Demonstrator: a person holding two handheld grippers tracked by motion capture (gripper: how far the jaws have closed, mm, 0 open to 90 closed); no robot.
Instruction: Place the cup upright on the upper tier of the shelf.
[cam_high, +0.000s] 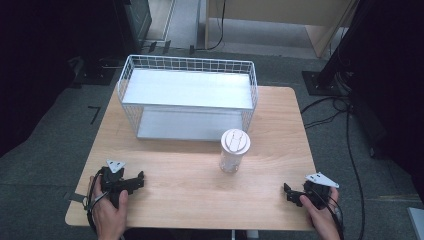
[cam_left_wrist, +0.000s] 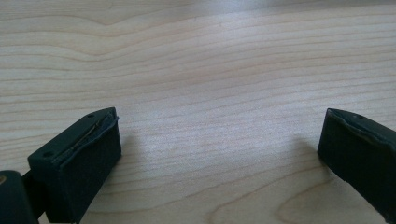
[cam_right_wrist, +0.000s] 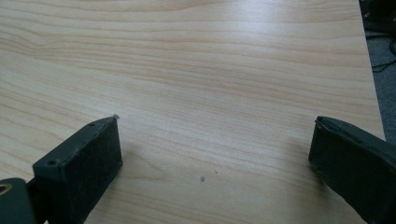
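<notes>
A clear plastic cup with a white lid (cam_high: 234, 150) stands upright near the middle of the wooden table (cam_high: 200, 190), just in front of a white wire basket shelf (cam_high: 187, 97). My left gripper (cam_high: 140, 177) rests low at the table's front left, held by a hand, jaws spread wide over bare wood (cam_left_wrist: 219, 135). At the front right my right gripper (cam_high: 287, 192) also sits low, open, with nothing between its jaws (cam_right_wrist: 215, 140). Both grippers are well apart from the cup.
The wire basket has two tiers and fills the back half of the table. The table's right edge (cam_right_wrist: 373, 93) lies close to the right gripper, with grey floor and cables (cam_high: 345, 130) beyond. Dark stands flank the table.
</notes>
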